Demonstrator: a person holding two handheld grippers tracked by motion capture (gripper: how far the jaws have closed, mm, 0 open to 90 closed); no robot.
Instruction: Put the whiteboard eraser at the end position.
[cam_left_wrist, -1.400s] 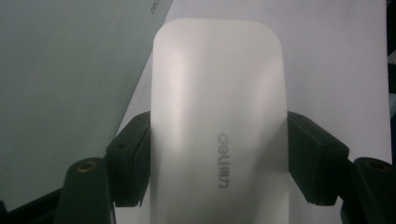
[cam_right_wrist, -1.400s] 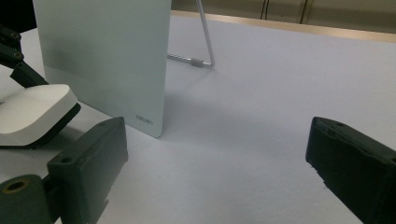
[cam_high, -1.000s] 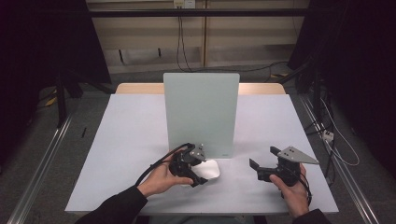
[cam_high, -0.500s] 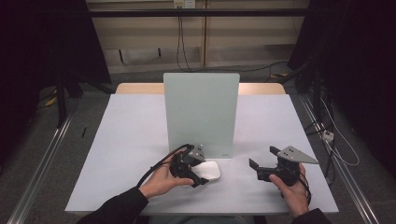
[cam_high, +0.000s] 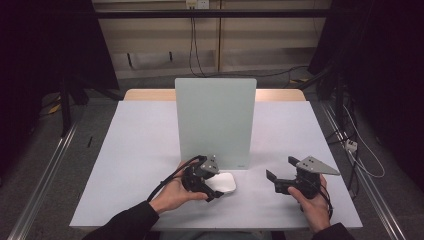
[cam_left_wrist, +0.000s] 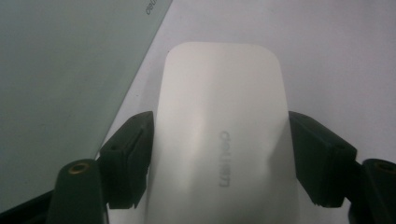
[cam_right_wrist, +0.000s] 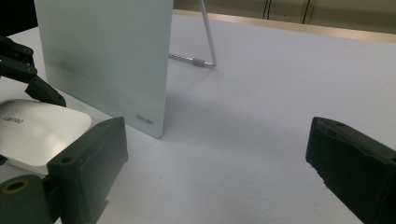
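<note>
Your left gripper (cam_left_wrist: 219, 161) has just been opening; its jaws now flank the flat white rounded plastic mouse (cam_left_wrist: 219, 135), which lies on the pale table (cam_high: 135, 150) just before the upright frosted panel (cam_high: 215, 120). Placing looks done, withdrawing remains. Your right gripper (cam_right_wrist: 215, 172) stands wide, empty.

The white mouse (cam_left_wrist: 219, 140) between the left gripper's (cam_left_wrist: 219, 158) black jaws looks like smooth plastic with a soft satin sheen. The jaws themselves are matt black plastic. Just beside that gripper, the upright pale green board (cam_high: 215, 122) is smooth and faintly glossy, propped on a thin shiny metal stand (cam_right_wrist: 205, 42). Under both grippers, the table (cam_high: 135, 150) has a matt, finely grained pale cover and a wooden far edge.
</note>
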